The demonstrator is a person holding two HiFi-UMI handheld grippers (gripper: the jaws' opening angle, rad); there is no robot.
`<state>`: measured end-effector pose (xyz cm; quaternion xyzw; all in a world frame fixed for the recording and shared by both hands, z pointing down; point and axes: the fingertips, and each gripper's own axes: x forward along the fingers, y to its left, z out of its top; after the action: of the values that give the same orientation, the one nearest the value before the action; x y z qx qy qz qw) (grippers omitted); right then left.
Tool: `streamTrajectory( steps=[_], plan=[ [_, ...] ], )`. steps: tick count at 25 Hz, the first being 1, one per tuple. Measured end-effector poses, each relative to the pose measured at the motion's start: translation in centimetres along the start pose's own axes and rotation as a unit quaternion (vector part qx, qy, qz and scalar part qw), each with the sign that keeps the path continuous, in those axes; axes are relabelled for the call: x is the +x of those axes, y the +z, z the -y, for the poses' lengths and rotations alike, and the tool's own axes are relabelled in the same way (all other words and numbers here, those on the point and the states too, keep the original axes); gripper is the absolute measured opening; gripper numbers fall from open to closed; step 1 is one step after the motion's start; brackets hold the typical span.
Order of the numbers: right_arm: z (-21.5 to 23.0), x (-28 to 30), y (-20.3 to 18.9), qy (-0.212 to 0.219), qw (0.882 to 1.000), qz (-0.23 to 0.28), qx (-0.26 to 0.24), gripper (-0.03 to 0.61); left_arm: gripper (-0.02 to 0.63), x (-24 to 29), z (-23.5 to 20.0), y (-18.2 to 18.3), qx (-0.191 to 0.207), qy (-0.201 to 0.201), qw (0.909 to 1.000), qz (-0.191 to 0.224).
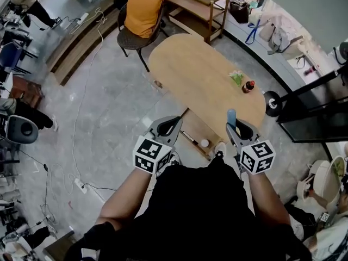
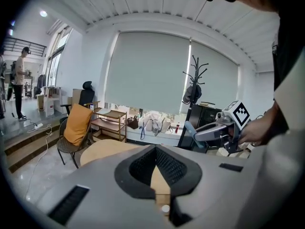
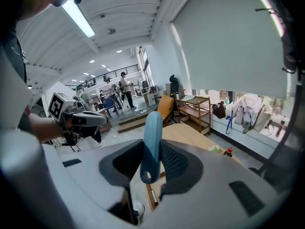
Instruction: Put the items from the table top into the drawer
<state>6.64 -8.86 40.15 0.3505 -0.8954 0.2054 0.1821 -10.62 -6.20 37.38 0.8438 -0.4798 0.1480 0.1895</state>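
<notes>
Left gripper (image 1: 168, 125): jaws together at the tips, nothing between them; at 9 o'clock of the drawer.
Right gripper (image 1: 239, 128): clamped on a blue-handled tool (image 3: 152, 137), the handle sticking out past the jaws; at 3 o'clock of the drawer.
Drawer (image 1: 196, 127): pulled out from the table's near edge, small things inside.
Table (image 1: 196, 64): oval, at 12 o'clock; red-capped bottle (image 1: 248, 86) and green item (image 1: 236, 78) near its 3 o'clock edge.
Open room: bare grey floor (image 1: 103, 107) from 8 to 11 o'clock; chair (image 1: 142, 10) at the table's 11 o'clock end.
</notes>
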Motion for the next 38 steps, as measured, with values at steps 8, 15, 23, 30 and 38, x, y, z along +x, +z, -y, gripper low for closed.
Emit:
streamTrajectory(
  steps=[8,15,23,30,38],
  plan=[
    [-6.0,0.0,-1.1,-0.04,0.999,0.004,0.008,0.112,0.002,-2.3,-3.1,-1.2,0.018,-0.043,0.9989,0.001],
    [-7.7,1.5,-2.4,-0.032,0.999,-0.012,0.019,0.112,0.002,-2.4,-4.0,-2.7,0.009,-0.051,0.9985,-0.017],
    [-4.7,7.8,-11.9,-0.008,0.99,-0.138,-0.015,0.112,0.002,-1.7,-4.8,-6.0,-0.027,-0.023,0.9982,-0.048],
    [-2.1,16.8,-26.5,0.033,0.958,-0.284,-0.031,0.112,0.002,-1.0,-5.3,-11.0,-0.067,0.012,0.9941,-0.084],
    [1.2,24.8,-37.4,0.047,0.917,-0.389,-0.069,0.112,0.002,-0.2,-4.9,-14.9,-0.096,0.044,0.9864,-0.126]
  ],
)
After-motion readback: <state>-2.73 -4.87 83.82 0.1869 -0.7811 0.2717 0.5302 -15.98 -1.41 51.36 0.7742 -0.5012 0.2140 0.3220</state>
